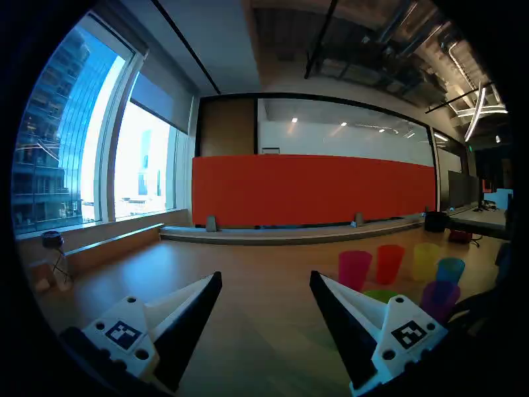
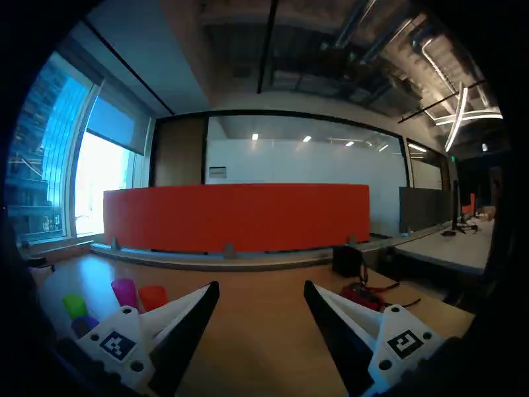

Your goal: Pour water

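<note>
Left gripper view: I find the left gripper [image 1: 265, 274] at the bottom of the frame. Its fingers are spread wide with nothing between them, above the wooden table [image 1: 264, 331].

The task's items stand at lower right. A pink cup [image 1: 354, 268], red cup [image 1: 389, 263], yellow cup [image 1: 425, 261] and blue cup [image 1: 450, 270] form a row. A purple cup [image 1: 440, 299] and green cup [image 1: 380, 295] sit in front, the green one partly hidden by the finger.

An orange partition [image 1: 311, 188] crosses mid-frame. A window [image 1: 73, 165] is at left.

Right gripper view: the right gripper [image 2: 260, 284] is likewise parted and empty. At lower left the green, pink, red and purple cups sit beside its finger — it may be covering others. A black box [image 2: 347, 260] and a red object [image 2: 360, 293] with cables lie right of centre; I cannot identify the red object at this resolution.
</note>
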Motion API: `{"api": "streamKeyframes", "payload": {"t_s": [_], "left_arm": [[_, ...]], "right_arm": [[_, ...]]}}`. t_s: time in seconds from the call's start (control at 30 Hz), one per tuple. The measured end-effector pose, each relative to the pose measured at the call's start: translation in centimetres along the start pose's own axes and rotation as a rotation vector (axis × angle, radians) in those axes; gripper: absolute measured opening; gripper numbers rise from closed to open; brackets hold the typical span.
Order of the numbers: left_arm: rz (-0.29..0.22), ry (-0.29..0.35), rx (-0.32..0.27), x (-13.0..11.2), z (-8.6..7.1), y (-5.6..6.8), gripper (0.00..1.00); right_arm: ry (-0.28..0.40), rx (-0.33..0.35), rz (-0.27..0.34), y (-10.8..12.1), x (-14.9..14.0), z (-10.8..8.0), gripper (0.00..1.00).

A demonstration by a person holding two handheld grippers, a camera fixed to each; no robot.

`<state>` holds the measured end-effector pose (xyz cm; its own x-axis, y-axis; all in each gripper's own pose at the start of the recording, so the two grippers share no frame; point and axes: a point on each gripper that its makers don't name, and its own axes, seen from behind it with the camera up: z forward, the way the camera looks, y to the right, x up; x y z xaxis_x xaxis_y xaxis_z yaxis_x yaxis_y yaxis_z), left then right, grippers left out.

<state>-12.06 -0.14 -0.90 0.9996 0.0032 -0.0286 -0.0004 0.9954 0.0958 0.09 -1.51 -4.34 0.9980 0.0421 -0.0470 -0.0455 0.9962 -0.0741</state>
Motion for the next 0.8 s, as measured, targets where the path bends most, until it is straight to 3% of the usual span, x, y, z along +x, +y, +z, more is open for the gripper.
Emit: {"api": "streamKeyframes", "payload": {"t_s": [0.8], "left_arm": [[0.001,-0.003,-0.003,0.00,-0.03,0.09,0.99]], "right_arm": [[0.034,0.023,-0.035,0.41,0.64,0.28,0.99]]}}
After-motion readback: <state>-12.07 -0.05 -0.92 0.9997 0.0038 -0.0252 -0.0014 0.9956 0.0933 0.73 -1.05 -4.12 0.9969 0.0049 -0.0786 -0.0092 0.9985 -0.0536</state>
